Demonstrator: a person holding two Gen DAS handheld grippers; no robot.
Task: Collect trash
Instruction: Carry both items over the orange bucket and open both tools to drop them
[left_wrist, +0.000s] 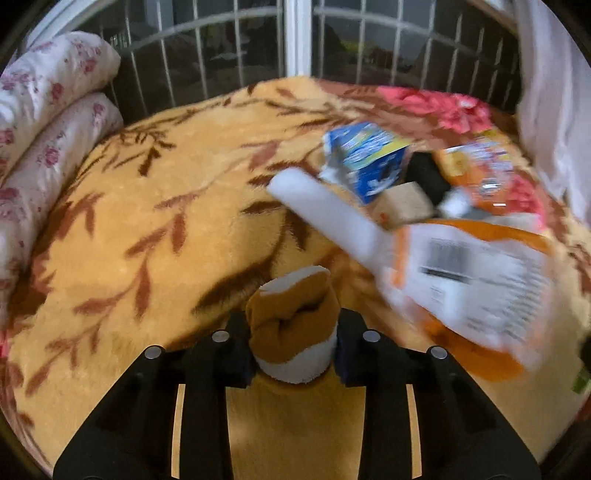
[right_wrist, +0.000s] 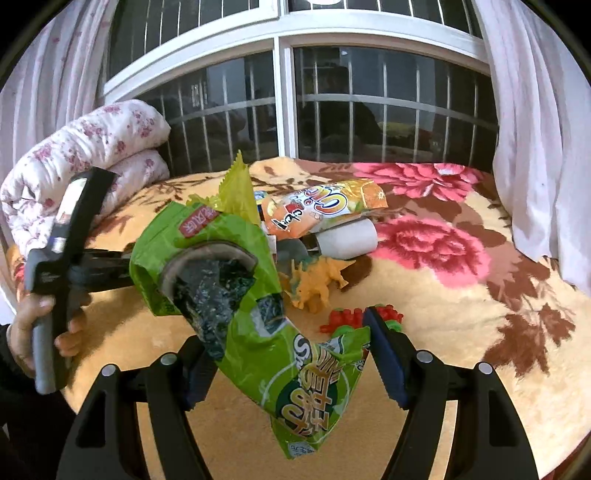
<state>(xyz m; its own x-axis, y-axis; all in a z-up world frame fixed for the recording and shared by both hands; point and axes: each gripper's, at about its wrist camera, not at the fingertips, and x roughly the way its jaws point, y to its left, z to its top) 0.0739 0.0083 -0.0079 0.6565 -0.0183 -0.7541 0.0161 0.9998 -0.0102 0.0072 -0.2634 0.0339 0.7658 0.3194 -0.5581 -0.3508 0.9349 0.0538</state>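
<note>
My left gripper (left_wrist: 293, 354) is shut on a rolled brown and white sock (left_wrist: 293, 325) above the blanket. Ahead to its right lie a white roll (left_wrist: 325, 210), a blue carton (left_wrist: 369, 158), a small cardboard box (left_wrist: 404, 203), an orange snack pack (left_wrist: 476, 166) and a blurred orange and white bag (left_wrist: 476, 288). My right gripper (right_wrist: 286, 354) holds a green snack bag (right_wrist: 258, 306) between its jaws, raised above the bed. Behind it lie an orange snack pack (right_wrist: 325, 210), the white roll (right_wrist: 349, 240), a yellow toy dinosaur (right_wrist: 319, 284) and a red toy (right_wrist: 347, 317).
A yellow floral blanket (left_wrist: 147, 221) covers the bed. A folded flowered quilt (left_wrist: 44, 122) lies at the left, also in the right wrist view (right_wrist: 92, 158). A barred window (right_wrist: 332, 110) and white curtains (right_wrist: 546, 147) stand behind. The left hand-held gripper's body (right_wrist: 66, 251) shows at left.
</note>
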